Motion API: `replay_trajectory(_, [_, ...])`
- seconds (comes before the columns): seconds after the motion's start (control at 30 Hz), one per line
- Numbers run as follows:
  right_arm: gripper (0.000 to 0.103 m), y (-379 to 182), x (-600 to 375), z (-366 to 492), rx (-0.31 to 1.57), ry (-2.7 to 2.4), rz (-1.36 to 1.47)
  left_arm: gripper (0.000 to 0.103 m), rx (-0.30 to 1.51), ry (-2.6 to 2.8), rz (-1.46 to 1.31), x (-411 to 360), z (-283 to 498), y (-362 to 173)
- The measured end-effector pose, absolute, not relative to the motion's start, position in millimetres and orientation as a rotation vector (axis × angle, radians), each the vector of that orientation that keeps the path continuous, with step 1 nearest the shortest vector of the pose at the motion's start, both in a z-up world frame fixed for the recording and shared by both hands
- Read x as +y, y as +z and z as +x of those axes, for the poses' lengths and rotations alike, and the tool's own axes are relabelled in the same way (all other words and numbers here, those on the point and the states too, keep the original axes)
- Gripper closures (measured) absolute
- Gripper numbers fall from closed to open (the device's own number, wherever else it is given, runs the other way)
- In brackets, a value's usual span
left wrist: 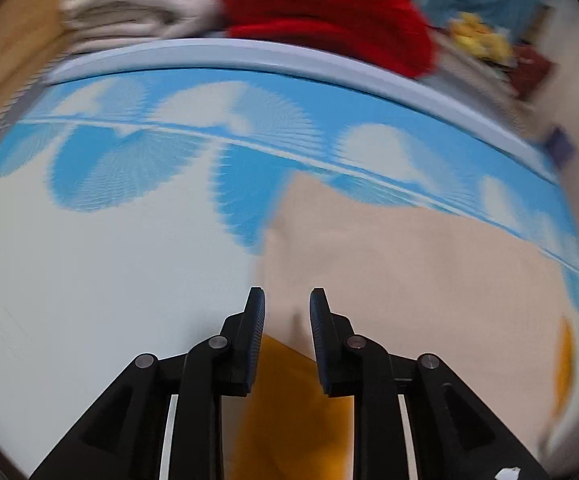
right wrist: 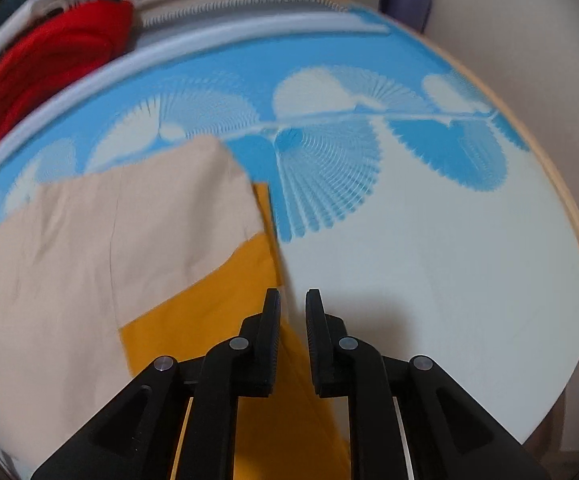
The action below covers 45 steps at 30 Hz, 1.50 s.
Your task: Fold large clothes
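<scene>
A large garment lies flat on the blue and white patterned table. Its beige part [left wrist: 409,264] covers the right of the left wrist view and the left of the right wrist view [right wrist: 89,248]. Its mustard-yellow part [left wrist: 289,408] shows under the beige [right wrist: 209,312]. My left gripper [left wrist: 287,300] is open and empty, hovering over the garment's left edge. My right gripper [right wrist: 292,300] is open and empty, above the garment's right edge where the yellow meets the table.
A red folded cloth [left wrist: 329,12] and a cream folded cloth [left wrist: 137,4] lie beyond the table's pale rim [left wrist: 249,50]. The red cloth also shows in the right wrist view [right wrist: 53,60]. A dark blue box [right wrist: 405,0] stands at the far right corner.
</scene>
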State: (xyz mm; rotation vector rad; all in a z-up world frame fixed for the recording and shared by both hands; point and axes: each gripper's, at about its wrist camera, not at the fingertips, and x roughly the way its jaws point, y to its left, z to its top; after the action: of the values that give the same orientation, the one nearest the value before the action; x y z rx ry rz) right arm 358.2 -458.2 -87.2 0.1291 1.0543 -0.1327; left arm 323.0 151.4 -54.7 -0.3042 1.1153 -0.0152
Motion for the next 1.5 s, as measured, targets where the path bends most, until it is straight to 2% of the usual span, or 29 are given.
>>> replay_trajectory(0.07, [0.088, -89, -449, 347, 1.083, 0.009, 0.102, 0.081, 1.242, -0.186, -0.34, 139, 320, -76])
replay_trajectory(0.1, [0.088, -100, -443, 340, 1.152, 0.087, 0.075, 0.076, 1.338, -0.243, -0.319, 130, 317, -93])
replay_trajectory(0.17, [0.088, -131, -433, 329, 1.306, 0.141, -0.02, 0.078, 1.507, -0.189, -0.099, 119, 303, -131])
replay_trajectory(0.2, [0.088, -151, -428, 319, 1.389, 0.137, -0.119, 0.081, 1.538, -0.165, -0.065, 122, 299, -138])
replay_trajectory(0.3, [0.088, -156, -426, 303, 1.404, 0.146, -0.206, 0.091, 1.532, -0.178, -0.174, 137, 293, -124])
replay_trajectory(0.4, [0.089, -157, -438, 293, 1.45, 0.2, -0.107, 0.081, 1.542, -0.305, -0.129, 129, 276, -120])
replay_trajectory(0.47, [0.089, -165, -442, 285, 1.481, 0.189, -0.153, 0.082, 1.613, -0.293, 0.01, 123, 260, -139])
replay_trajectory(0.57, [0.089, -166, -449, 277, 1.509, 0.133, -0.193, 0.082, 1.567, -0.27, 0.082, 120, 253, -130])
replay_trajectory(0.63, [0.088, -155, -450, 275, 1.473, 0.086, -0.214, 0.089, 1.515, -0.219, 0.114, 119, 250, -114])
replay_trajectory(0.83, [0.088, -78, -404, 273, 1.145, 0.241, -0.128, 0.089, 1.332, -0.202, 0.158, 94, 239, -68])
replay_trajectory(0.93, [0.088, -69, -349, 269, 1.098, 0.395, -0.161, 0.089, 1.248, -0.116, 0.078, 82, 236, -36])
replay_trajectory(1.07, [0.088, -73, -276, 262, 1.111, 0.576, -0.231, 0.089, 1.084, -0.012, -0.14, 69, 206, 13])
replay_trajectory(1.2, [0.088, -119, -223, 261, 1.235, 0.593, -0.42, 0.089, 0.97, 0.016, -0.133, 46, 168, 27])
replay_trajectory(1.3, [0.088, -145, -213, 263, 1.306, 0.499, -0.546, 0.087, 0.972, 0.042, -0.13, 43, 150, 19])
replay_trajectory(1.37, [0.088, -138, -212, 264, 1.306, 0.471, -0.532, 0.087, 0.977, 0.037, -0.159, 45, 141, 20])
replay_trajectory(1.5, [0.088, -90, -218, 262, 1.176, 0.438, -0.395, 0.086, 0.935, 0.055, -0.127, 51, 130, 25])
